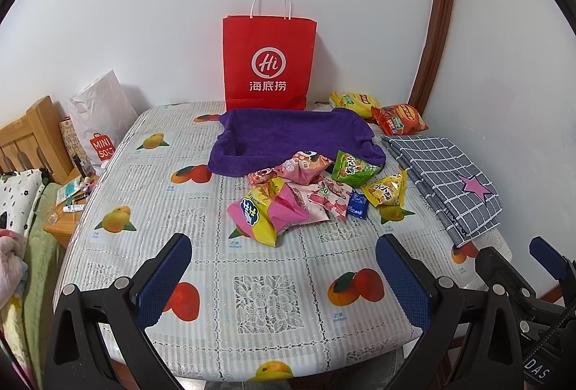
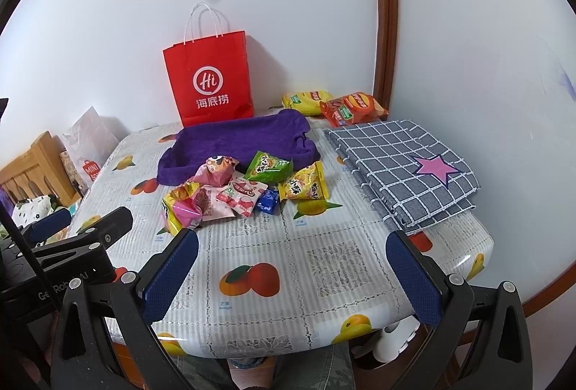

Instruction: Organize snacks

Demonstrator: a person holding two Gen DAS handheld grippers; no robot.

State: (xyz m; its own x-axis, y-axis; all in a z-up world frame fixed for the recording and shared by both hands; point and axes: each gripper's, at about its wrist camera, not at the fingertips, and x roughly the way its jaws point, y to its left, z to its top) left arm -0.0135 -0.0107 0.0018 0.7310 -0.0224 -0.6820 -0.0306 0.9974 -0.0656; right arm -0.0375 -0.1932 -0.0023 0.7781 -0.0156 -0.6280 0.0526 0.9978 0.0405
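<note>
Left wrist view, left gripper [image 1: 284, 260] fingers spread wide, empty, right gripper [image 2: 293, 257] likewise, snack pile [image 1: 309, 192] untouched

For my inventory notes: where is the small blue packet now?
In both views the small blue packet lies mid-table, at the pile's near edge, between the pink strawberry packet and yellow packet.

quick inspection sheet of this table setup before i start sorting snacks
surface: table under a fruit-print plastic cloth.
job's things: pile of small snack packets mid-table, overlapping the front edge of a purple towel-lined tray; yellow chip bag and red chip bag at the back right.
clutter: folded grey checked cloth with pink star; red paper bag against the wall.
grippers: left hand-held gripper and right hand-held gripper open, empty.
cables: nothing seen.
surroundings: white wall, wooden bed frame.
</note>
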